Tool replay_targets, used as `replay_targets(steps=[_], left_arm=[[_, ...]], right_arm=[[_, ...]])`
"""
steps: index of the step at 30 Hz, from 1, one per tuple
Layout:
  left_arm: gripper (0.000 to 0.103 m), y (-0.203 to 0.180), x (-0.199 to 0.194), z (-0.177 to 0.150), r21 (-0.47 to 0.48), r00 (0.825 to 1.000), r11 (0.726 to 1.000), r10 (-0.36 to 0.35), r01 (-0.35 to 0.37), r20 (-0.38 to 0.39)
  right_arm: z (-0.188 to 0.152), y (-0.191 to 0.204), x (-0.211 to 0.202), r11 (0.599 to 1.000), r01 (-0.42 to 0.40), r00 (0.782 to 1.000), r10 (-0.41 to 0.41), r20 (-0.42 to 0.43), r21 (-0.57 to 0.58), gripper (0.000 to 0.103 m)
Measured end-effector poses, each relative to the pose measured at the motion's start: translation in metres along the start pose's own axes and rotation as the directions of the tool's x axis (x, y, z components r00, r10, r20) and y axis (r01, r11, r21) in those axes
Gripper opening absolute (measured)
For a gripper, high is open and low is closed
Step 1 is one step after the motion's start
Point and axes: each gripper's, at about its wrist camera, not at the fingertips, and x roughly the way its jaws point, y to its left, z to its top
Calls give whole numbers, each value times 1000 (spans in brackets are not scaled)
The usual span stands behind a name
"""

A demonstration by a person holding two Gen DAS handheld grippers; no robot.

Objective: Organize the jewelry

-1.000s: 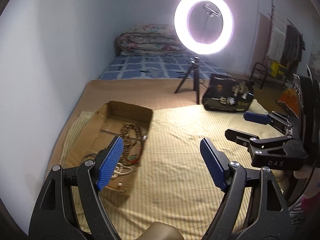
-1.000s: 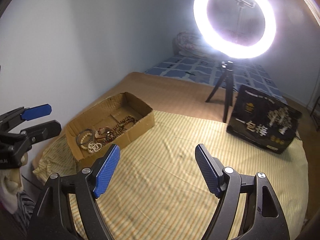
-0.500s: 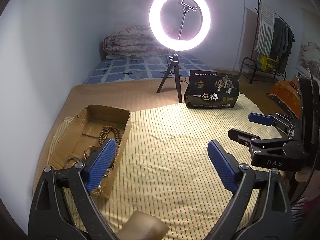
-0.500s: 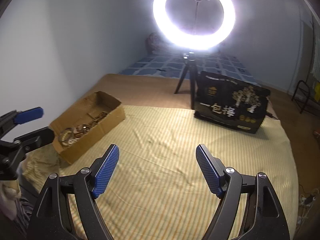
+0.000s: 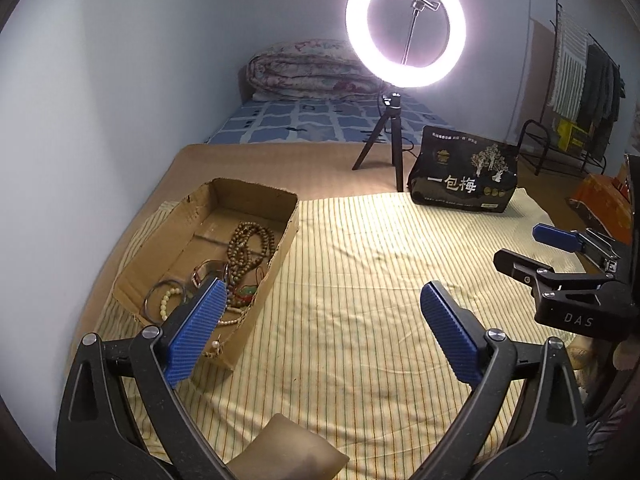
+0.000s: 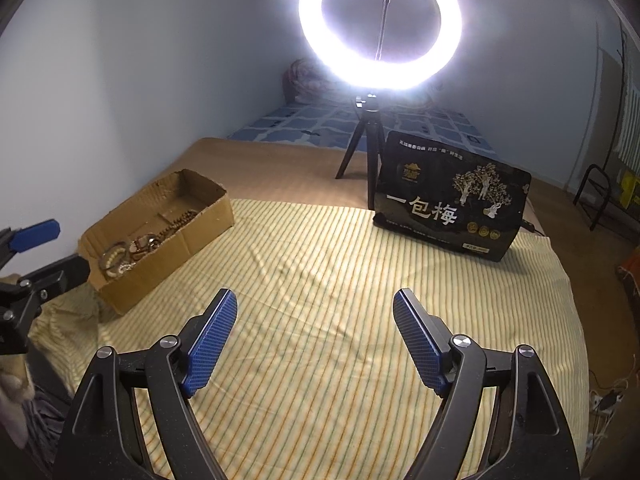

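Left wrist view
- left gripper (image 5: 320, 330): jaws opening, fingers wide apart, nothing between them.
- cardboard box (image 5: 256, 196): on the striped cloth (image 5: 360, 264), left side of the bed.
- jewelry (image 5: 244, 248): in the box; brown bead strand, pale bead bracelet, bangles.
- right gripper (image 5: 528, 250): at right edge, fingers apart, empty.

Right wrist view
- right gripper (image 6: 314, 338): fingers spread, empty, above the cloth (image 6: 340, 280).
- box (image 6: 192, 232): far left, jewelry (image 6: 132, 250) inside.
- ring light (image 6: 380, 28): lit, on tripod beyond the cloth.
- black bag (image 6: 448, 208): upright beside the tripod.

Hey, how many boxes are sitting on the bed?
2. An open cardboard box holding the jewelry sits at the left edge of the striped cloth; a black printed box stands at the far side, beside the ring light tripod.
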Motion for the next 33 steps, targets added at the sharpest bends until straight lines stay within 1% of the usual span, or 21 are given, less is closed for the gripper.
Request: replay_targets(steps=[9,15,19,33], left_arm=[[99,12,5,0,-16,1000,1000,18,-18,-7],[99,17,5,-2,-20,1000,999,26,-26,-8],[99,18,5,-2,-19,1000,999,28,-28,-7],[99,18,3,-2,-17,999,999,32,-32,-2]], right_arm=[[-2,12,15,999,-8,1000,7,-29,-32,80],[-4,9,22,1000,-12,999,11,-47,-9,80],[-4,8,23,1000,-11,999,11,-49,2,80],[-5,10,23,1000,1,999,-1,-47,-12,80]])
